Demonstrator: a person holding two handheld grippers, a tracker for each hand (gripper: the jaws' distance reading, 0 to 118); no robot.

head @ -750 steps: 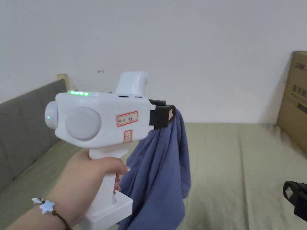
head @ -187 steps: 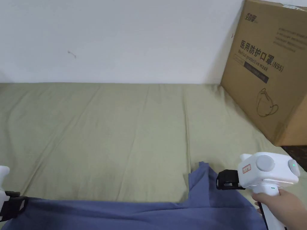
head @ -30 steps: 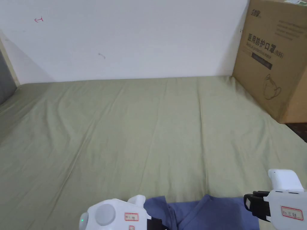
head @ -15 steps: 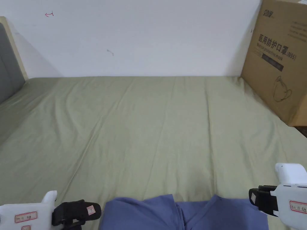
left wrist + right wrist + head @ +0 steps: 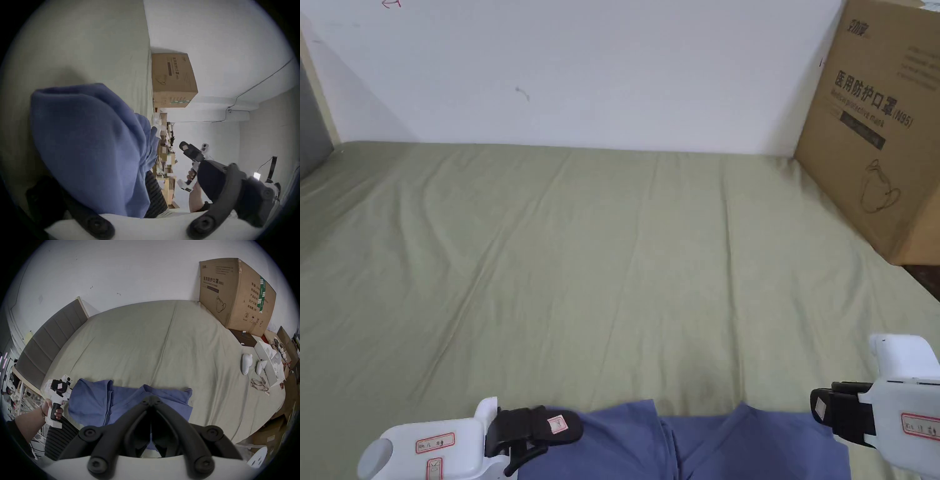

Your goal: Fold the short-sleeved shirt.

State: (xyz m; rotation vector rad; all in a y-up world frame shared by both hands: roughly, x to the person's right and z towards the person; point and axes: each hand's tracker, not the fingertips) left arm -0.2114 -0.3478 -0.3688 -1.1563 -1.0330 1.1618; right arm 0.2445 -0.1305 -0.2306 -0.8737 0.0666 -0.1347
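Observation:
The blue short-sleeved shirt (image 5: pixel 700 447) lies on the green bed sheet (image 5: pixel 612 250) at the near edge, its left part folded over the middle (image 5: pixel 90 399). My left gripper (image 5: pixel 550 440) is at the shirt's left folded edge, open. In the left gripper view the blue cloth (image 5: pixel 90 146) bulges between the spread jaws. My right gripper (image 5: pixel 819 412) hovers just above the shirt's right side. Its jaws meet at the tip (image 5: pixel 151 396) with nothing between them. The left gripper view shows the right gripper (image 5: pixel 183 146) held up in the air.
A large cardboard box (image 5: pixel 875 125) stands on the bed at the back right against the wall. A grey headboard (image 5: pixel 48 345) runs along the left. White controllers (image 5: pixel 246 363) and glasses (image 5: pixel 259 384) lie at the bed's right edge.
The left gripper, which stood apart to the left of the shirt half a second ago, has moved right to the folded left edge. The right gripper has stayed in place.

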